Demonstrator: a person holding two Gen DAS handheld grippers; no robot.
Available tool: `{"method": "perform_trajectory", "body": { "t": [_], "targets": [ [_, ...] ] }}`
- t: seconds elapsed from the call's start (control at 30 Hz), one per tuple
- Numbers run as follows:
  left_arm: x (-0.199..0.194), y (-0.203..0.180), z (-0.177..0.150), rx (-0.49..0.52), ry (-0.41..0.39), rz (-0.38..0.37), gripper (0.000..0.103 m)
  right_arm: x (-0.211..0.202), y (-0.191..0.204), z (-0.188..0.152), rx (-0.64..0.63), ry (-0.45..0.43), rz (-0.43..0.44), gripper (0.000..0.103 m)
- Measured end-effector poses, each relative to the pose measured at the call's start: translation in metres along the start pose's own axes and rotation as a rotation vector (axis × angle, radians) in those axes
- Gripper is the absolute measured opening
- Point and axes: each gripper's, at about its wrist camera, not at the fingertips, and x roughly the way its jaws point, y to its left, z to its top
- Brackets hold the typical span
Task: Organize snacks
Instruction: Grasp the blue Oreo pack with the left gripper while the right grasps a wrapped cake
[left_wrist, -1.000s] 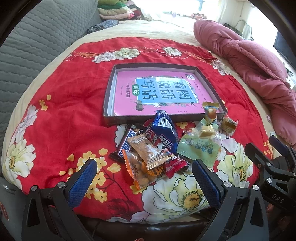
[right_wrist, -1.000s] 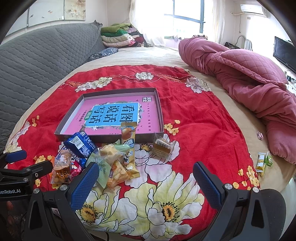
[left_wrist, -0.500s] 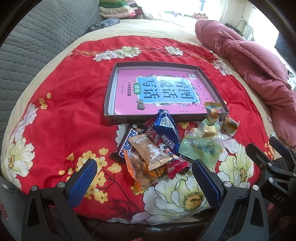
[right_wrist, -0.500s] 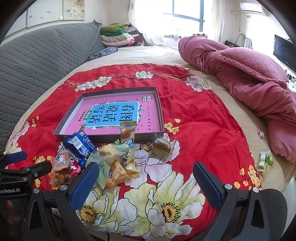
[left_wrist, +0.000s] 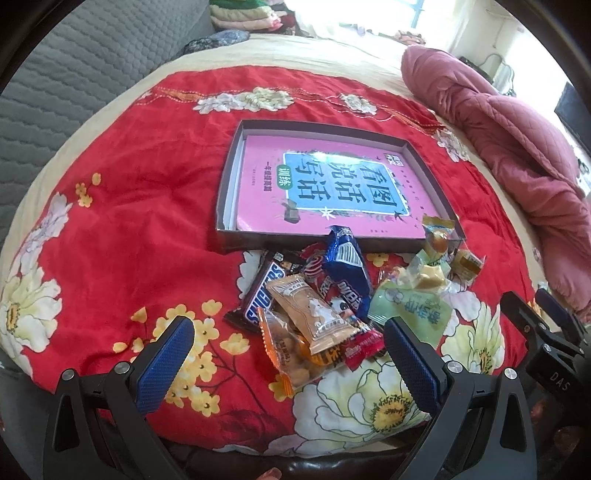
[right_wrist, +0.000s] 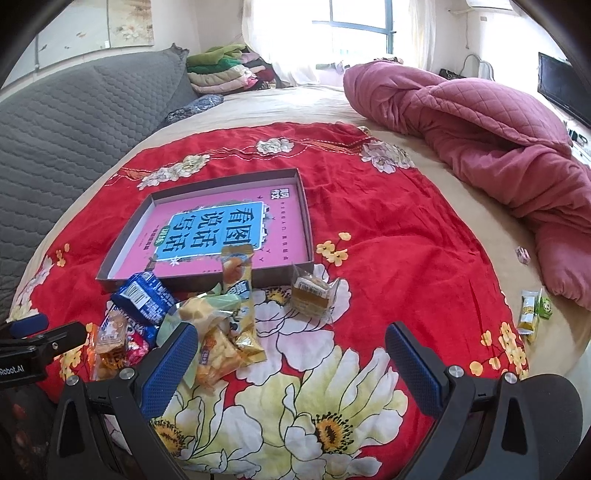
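Observation:
A pile of wrapped snacks lies on a red flowered cloth (left_wrist: 122, 236) just in front of a shallow grey box (left_wrist: 236, 242) lined with a pink book. The pile holds a Snickers bar (left_wrist: 262, 291), a blue pack (left_wrist: 347, 269), a tan pack (left_wrist: 314, 310), an orange bag (left_wrist: 291, 354) and a pale green pack (left_wrist: 413, 314). A clear-wrapped cake (right_wrist: 312, 295) lies apart near the box corner (right_wrist: 308, 258). My left gripper (left_wrist: 288, 362) is open and empty, hovering over the near edge of the pile. My right gripper (right_wrist: 291, 365) is open and empty to the right of the pile.
A crumpled pink quilt (right_wrist: 498, 125) lies at the right. A grey quilted headboard (right_wrist: 66, 122) runs along the left. Two small snack packs (right_wrist: 532, 310) lie on the beige sheet at the right. Folded clothes (right_wrist: 221, 74) are stacked at the back.
Both views shift slightly; the snack pile sits a little nearer to the left gripper. Nothing on the cloth has moved, and both grippers stay open.

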Motion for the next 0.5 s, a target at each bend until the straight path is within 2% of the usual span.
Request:
{"method": "perform_trajectory", "body": {
  "t": [0.37, 0.5],
  "targets": [
    [0.027, -0.009, 0.023, 0.023, 0.045, -0.059, 0.102, 0.019, -0.027, 0.007, 0.083, 0.031, -0.016, 0.102],
    [0.036, -0.016, 0.029, 0.059, 0.043, -0.045, 0.102, 0.031, -0.039, 0.01, 0.121, 0.052, -0.025, 0.102]
  ]
}}
